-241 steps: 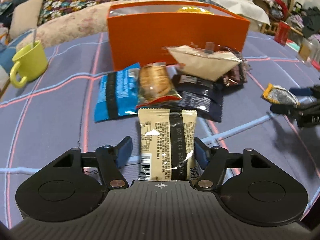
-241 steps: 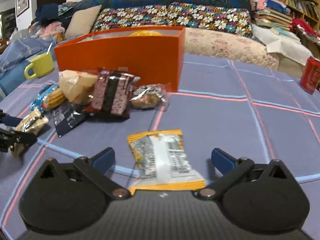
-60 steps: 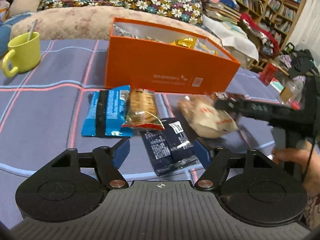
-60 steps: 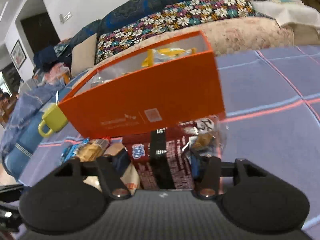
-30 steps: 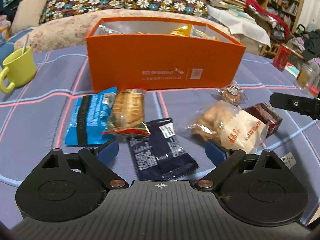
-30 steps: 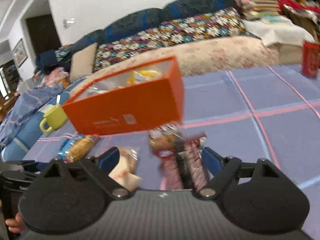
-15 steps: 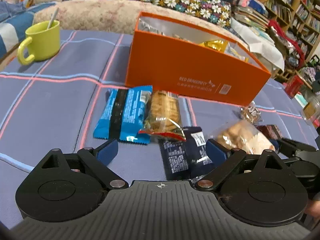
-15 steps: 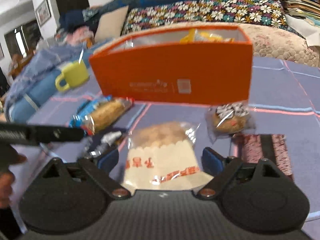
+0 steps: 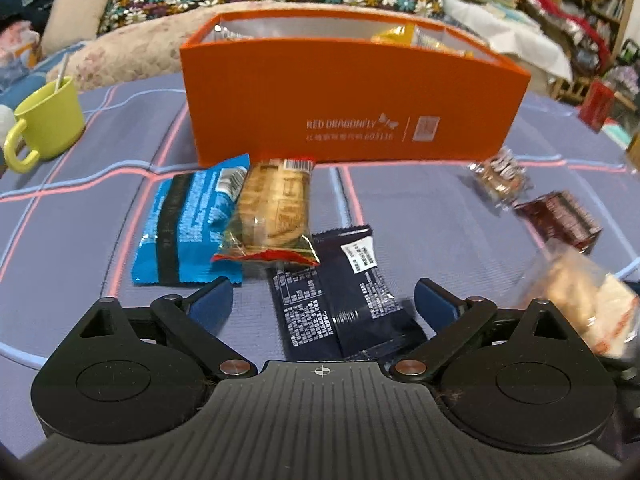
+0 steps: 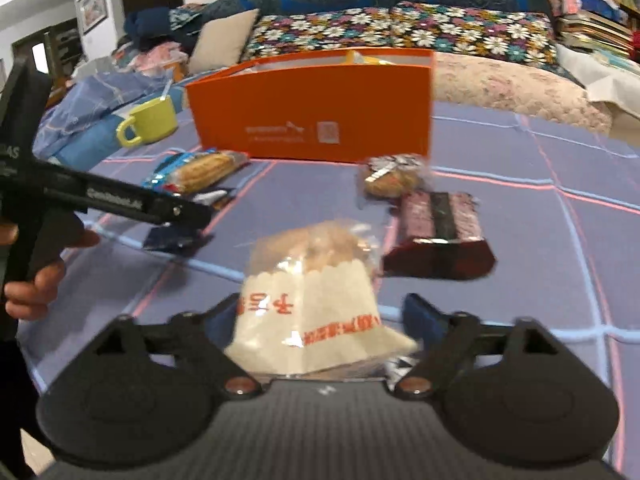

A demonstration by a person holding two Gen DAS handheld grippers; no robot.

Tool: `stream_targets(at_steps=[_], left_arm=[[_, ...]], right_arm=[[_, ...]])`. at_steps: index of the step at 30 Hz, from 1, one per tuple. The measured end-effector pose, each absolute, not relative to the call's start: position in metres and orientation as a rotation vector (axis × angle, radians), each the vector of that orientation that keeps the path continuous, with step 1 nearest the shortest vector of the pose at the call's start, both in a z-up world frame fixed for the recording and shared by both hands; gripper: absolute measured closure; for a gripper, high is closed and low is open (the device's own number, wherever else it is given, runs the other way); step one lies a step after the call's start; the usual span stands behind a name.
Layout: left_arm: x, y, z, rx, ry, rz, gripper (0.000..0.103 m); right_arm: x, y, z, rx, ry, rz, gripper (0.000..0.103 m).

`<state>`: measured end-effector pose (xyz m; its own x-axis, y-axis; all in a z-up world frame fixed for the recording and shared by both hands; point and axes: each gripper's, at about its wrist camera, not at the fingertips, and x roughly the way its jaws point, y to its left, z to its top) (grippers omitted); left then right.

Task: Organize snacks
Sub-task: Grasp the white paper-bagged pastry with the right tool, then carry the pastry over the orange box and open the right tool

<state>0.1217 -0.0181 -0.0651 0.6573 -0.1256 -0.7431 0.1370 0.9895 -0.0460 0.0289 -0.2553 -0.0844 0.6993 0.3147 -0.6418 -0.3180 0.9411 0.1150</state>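
Your left gripper [image 9: 323, 304] hangs with its fingers spread wide around the dark blue packet [image 9: 340, 296] on the table [image 9: 72, 216]. Your right gripper [image 10: 326, 312] has the fingers wide either side of the white pastry bag [image 10: 316, 292], near the orange box [image 10: 316, 108].

Since eight seconds ago: gone from between the fingers of the left gripper [image 9: 322, 306], the beige packet; replaced there by the dark navy packet [image 9: 340, 296], jaws spread wide, nothing clamped. Gone likewise from the right gripper [image 10: 324, 314], the yellow packet. Pile of snacks before the orange box [image 9: 352, 96] now spread apart. Within the last half second: right gripper brought closer around the white pastry bag [image 10: 316, 300], fingers narrowed on both sides of it; contact unclear through blur.
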Motion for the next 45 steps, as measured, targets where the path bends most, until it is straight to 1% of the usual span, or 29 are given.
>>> stream_targets(at_steps=[2, 4, 5, 6, 7, 8, 10, 12, 14, 16, 18, 19, 20, 23, 24, 25, 26, 28, 29, 31, 32, 33, 34, 37, 38, 39, 42, 44, 45], left_arm=[[0.12, -0.023, -0.068, 0.059, 0.819, -0.125, 0.034], [0.117, -0.02, -0.066, 0.051, 0.816, -0.14, 0.047], [0.115, -0.019, -0.064, 0.058, 0.81, -0.149, 0.067], [0.112, -0.017, -0.062, 0.063, 0.809, -0.167, 0.089], [0.109, -0.015, -0.06, 0.069, 0.817, -0.179, 0.09], [0.107, -0.012, -0.058, 0.064, 0.828, -0.191, 0.093], [0.095, -0.006, -0.056, 0.063, 0.843, -0.221, 0.093], [0.08, -0.001, -0.053, 0.063, 0.856, -0.247, 0.094], [0.068, 0.009, -0.044, 0.038, 0.856, -0.281, 0.095], [0.059, 0.018, -0.029, 0.02, 0.816, -0.287, 0.094], [0.06, 0.027, -0.011, -0.013, 0.779, -0.29, 0.094], [0.067, 0.031, -0.002, -0.034, 0.765, -0.292, 0.094], [0.075, 0.034, 0.006, -0.048, 0.751, -0.295, 0.094], [0.104, 0.039, 0.025, -0.073, 0.712, -0.281, 0.094], [0.113, 0.04, 0.027, -0.083, 0.716, -0.289, 0.093], [0.116, 0.041, 0.027, -0.095, 0.728, -0.304, 0.093], [0.116, 0.042, 0.025, -0.104, 0.743, -0.327, 0.092], [0.107, 0.04, 0.01, -0.087, 0.768, -0.372, 0.091], [0.102, 0.038, 0.0, -0.068, 0.788, -0.371, 0.091], [0.093, 0.031, -0.022, -0.022, 0.848, -0.373, 0.091], [0.09, 0.028, -0.031, -0.001, 0.875, -0.381, 0.093], [0.087, 0.024, -0.037, 0.022, 0.898, -0.392, 0.09], [0.083, 0.022, -0.04, 0.042, 0.895, -0.399, 0.09], [0.074, 0.018, -0.042, 0.108, 0.872, -0.389, 0.076], [0.074, 0.018, -0.042, 0.112, 0.867, -0.376, 0.066], [0.074, 0.018, -0.042, 0.109, 0.861, -0.36, 0.057], [0.074, 0.018, -0.04, 0.093, 0.843, -0.343, 0.048], [0.078, 0.015, -0.039, 0.088, 0.831, -0.332, 0.043], [0.082, 0.012, -0.04, 0.087, 0.825, -0.331, 0.042]], right_arm=[[0.033, -0.257, -0.08, 0.025, 0.699, 0.357, 0.01], [0.037, -0.251, -0.08, 0.013, 0.697, 0.361, 0.01], [0.039, -0.246, -0.083, -0.005, 0.712, 0.364, 0.01], [0.041, -0.242, -0.086, -0.025, 0.726, 0.371, 0.008], [0.037, -0.235, -0.088, -0.095, 0.717, 0.366, 0.012], [0.033, -0.228, -0.087, -0.158, 0.709, 0.361, 0.023], [0.024, -0.23, -0.083, -0.141, 0.719, 0.398, 0.026], [0.013, -0.236, -0.081, -0.112, 0.722, 0.408, 0.027], [0.002, -0.244, -0.079, -0.087, 0.72, 0.404, 0.028], [-0.001, -0.256, -0.07, 0.015, 0.712, 0.408, 0.031], [0.006, -0.266, -0.055, 0.119, 0.684, 0.42, 0.041], [0.014, -0.268, -0.044, 0.156, 0.667, 0.431, 0.054], [0.025, -0.268, -0.033, 0.178, 0.645, 0.433, 0.057], [0.068, -0.261, -0.008, 0.144, 0.591, 0.411, 0.057], [0.08, -0.259, -0.005, 0.133, 0.601, 0.406, 0.056], [0.088, -0.256, -0.005, 0.132, 0.623, 0.4, 0.054], [0.09, -0.255, -0.009, 0.137, 0.631, 0.395, 0.035], [0.081, -0.255, -0.019, 0.129, 0.639, 0.384, 0.011], [0.072, -0.254, -0.025, 0.115, 0.648, 0.367, 0.007], [0.057, -0.251, -0.035, 0.077, 0.674, 0.369, 0.007], [0.046, -0.251, -0.039, 0.059, 0.684, 0.364, 0.003], [0.035, -0.251, -0.044, 0.039, 0.688, 0.363, 0.001], [0.022, -0.25, -0.048, 0.015, 0.684, 0.38, 0.001], [0.0, -0.246, -0.048, -0.065, 0.658, 0.416, 0.001], [0.0, -0.245, -0.047, -0.089, 0.656, 0.413, 0.001], [-0.002, -0.246, -0.046, -0.098, 0.66, 0.4, 0.0], [-0.003, -0.251, -0.049, -0.007, 0.718, 0.353, 0.0], [-0.009, -0.258, -0.056, 0.135, 0.763, 0.315, 0.0], [-0.012, -0.26, -0.061, 0.206, 0.785, 0.3, 0.0]])
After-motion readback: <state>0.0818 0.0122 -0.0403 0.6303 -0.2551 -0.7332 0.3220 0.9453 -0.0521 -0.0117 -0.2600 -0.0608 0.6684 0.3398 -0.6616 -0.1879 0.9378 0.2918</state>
